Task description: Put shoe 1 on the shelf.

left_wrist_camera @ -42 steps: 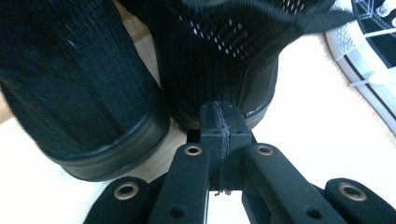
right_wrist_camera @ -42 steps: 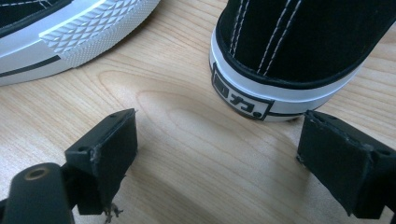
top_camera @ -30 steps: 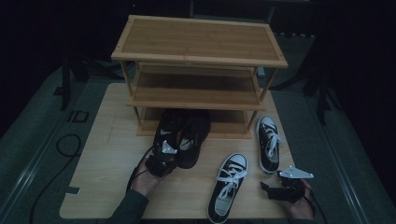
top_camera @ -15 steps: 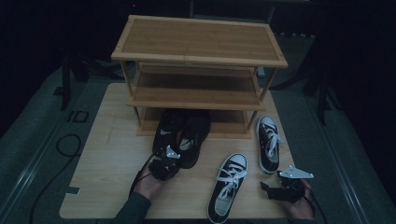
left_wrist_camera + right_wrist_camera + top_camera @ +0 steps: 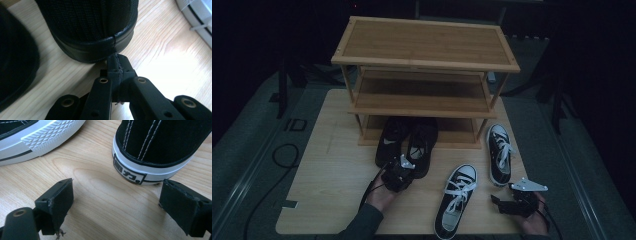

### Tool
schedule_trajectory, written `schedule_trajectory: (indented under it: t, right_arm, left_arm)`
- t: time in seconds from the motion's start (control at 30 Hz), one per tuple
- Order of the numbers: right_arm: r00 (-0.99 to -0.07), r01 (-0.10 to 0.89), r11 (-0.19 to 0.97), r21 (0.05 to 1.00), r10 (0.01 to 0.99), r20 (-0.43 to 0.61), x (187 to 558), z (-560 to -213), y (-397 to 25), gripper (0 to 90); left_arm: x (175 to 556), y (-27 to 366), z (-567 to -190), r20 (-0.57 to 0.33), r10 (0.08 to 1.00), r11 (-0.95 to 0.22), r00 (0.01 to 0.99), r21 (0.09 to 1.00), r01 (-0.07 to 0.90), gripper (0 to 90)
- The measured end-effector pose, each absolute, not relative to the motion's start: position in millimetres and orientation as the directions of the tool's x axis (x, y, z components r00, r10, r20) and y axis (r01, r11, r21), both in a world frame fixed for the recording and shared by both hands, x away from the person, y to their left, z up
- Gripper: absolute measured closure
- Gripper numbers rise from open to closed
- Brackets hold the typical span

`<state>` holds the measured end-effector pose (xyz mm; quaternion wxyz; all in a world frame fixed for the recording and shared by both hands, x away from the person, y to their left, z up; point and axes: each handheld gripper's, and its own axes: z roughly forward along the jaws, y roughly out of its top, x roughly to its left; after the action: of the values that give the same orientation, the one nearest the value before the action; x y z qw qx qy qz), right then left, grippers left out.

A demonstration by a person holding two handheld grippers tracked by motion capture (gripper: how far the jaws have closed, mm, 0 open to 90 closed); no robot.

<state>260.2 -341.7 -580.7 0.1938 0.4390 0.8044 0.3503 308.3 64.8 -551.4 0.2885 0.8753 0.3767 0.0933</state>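
So the left tongs (image 5: 398, 173) sit low in the middle of the high view, right at the heel end of the pair of all-black sneakers (image 5: 407, 142). In the left gripper view the jaws are pressed flat together with nothing between them, and their tip is right up against the rubber heel of the black sneaker (image 5: 95, 32) that takes up the top centre of that frame. Whether they actually touch or are just a hair apart, I can't say. The other black shoe (image 5: 15, 72) is a dark shape at the left edge.

The black pair lies side by side with toes tucked under the bottom tier of the wooden shoe rack (image 5: 424, 55), which stands on the upper half of the light wood counter (image 5: 329, 180).

The right tongs (image 5: 507, 204) are down in the lower right of the high view, jaws spread wide and gripping nothing. In the right gripper view the heel of a black-and-white canvas sneaker (image 5: 160, 147) sits at the upper right, just ahead of the right-hand jaw, and the toe cap of its mate (image 5: 42, 135) pokes in at the upper left. From above, one canvas sneaker (image 5: 455, 200) lies bottom centre, and the other (image 5: 499, 152) is right of it, nearer the rack.
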Motion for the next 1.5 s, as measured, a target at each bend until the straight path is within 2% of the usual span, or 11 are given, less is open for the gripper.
schedule_trajectory:
  t: [0.2,0.97,1.0,1.37,1.5]
  right_arm:
    - [-0.540,0.570,0.369,0.734,0.842,-0.004,260,-581,-342,11.6]
    - [-0.540,0.571,0.369,0.734,0.842,-0.004,260,-581,-342,11.5]
    - [-0.540,0.570,0.370,0.734,0.842,-0.004,260,-581,-342,11.5]
    - [-0.540,0.570,0.370,0.734,0.841,-0.004,260,-581,-342,11.5]
    - [-0.540,0.570,0.370,0.734,0.841,-0.004,260,-581,-342,11.5]
  left_arm:
    - [313,48,-549,-0.036,0.704,-0.565,0.710,0.577,0.590,90.0]
    - [339,30,-513,-0.003,0.740,-0.518,0.672,0.635,0.573,90.0]
    - [339,28,-512,0.030,0.749,-0.526,0.662,0.634,0.567,90.0]
    - [333,5,-530,0.009,0.678,-0.597,0.735,0.589,0.544,90.0]
    - [332,-2,-541,0.041,0.660,-0.644,0.751,0.545,0.536,89.4]
